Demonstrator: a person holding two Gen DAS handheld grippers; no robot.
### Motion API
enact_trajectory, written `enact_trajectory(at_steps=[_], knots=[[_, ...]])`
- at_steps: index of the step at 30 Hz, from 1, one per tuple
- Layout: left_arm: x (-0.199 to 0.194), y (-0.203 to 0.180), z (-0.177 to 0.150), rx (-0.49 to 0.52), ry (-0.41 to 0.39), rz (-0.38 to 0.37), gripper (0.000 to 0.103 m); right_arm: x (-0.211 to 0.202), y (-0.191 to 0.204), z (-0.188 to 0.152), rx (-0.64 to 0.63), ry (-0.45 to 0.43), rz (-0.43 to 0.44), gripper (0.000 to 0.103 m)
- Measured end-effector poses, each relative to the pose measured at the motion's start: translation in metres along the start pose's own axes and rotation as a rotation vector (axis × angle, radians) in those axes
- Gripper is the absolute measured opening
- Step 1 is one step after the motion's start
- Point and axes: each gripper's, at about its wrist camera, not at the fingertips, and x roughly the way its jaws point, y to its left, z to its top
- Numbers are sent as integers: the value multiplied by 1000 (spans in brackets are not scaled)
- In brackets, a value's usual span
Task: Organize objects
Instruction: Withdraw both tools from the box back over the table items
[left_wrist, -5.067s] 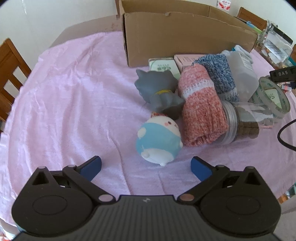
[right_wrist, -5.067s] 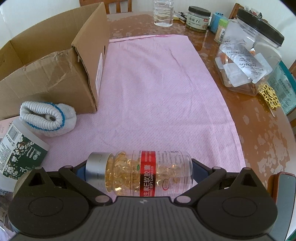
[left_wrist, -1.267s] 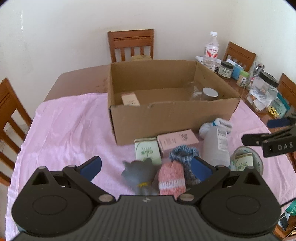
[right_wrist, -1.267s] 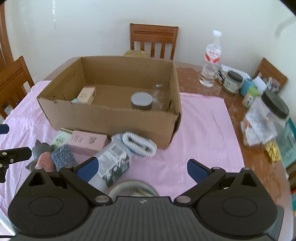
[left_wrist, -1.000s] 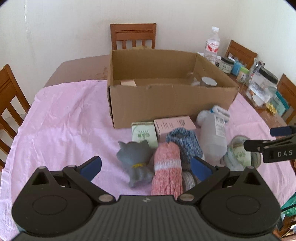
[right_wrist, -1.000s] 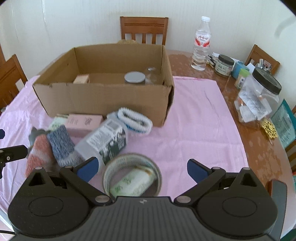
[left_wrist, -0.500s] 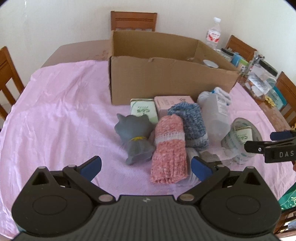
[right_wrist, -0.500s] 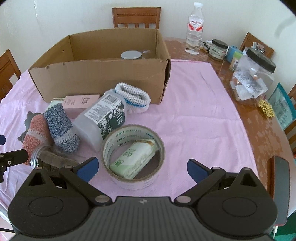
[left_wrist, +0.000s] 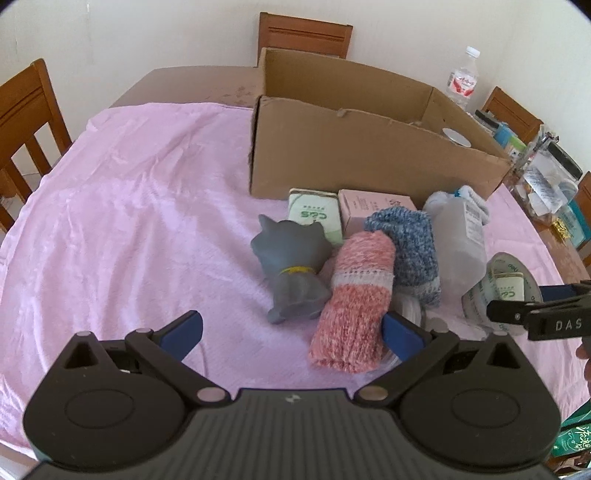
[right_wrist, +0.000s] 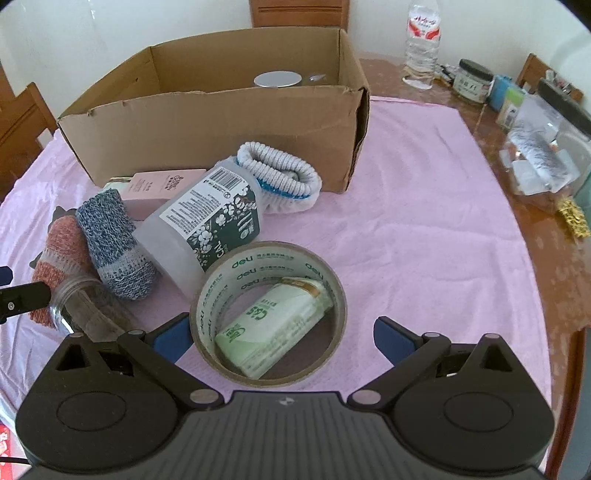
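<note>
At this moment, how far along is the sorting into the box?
Done: a silver-lidded jar sits in the cardboard box. In hand: nothing; the left gripper and right gripper are open, the right one nearest the tape roll. Left: the grey cat toy, pink sock, blue sock and white bottle.

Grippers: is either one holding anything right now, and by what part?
Nothing is held. The left gripper and right gripper are both open, empty, above the pink cloth.
</note>
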Motion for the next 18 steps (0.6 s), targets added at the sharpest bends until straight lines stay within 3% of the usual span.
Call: enact_trajectory(at_steps=[8, 14, 18], knots=[[-6, 9, 2, 32, -15, 63, 103, -2, -11, 0, -21, 4, -5, 103], [-6, 6, 6, 47, -18, 69, 103, -3, -26, -1, 10, 12, -16, 103], [0, -12, 4, 122, -13, 79, 102, -1, -20, -2, -6, 10, -41, 103]])
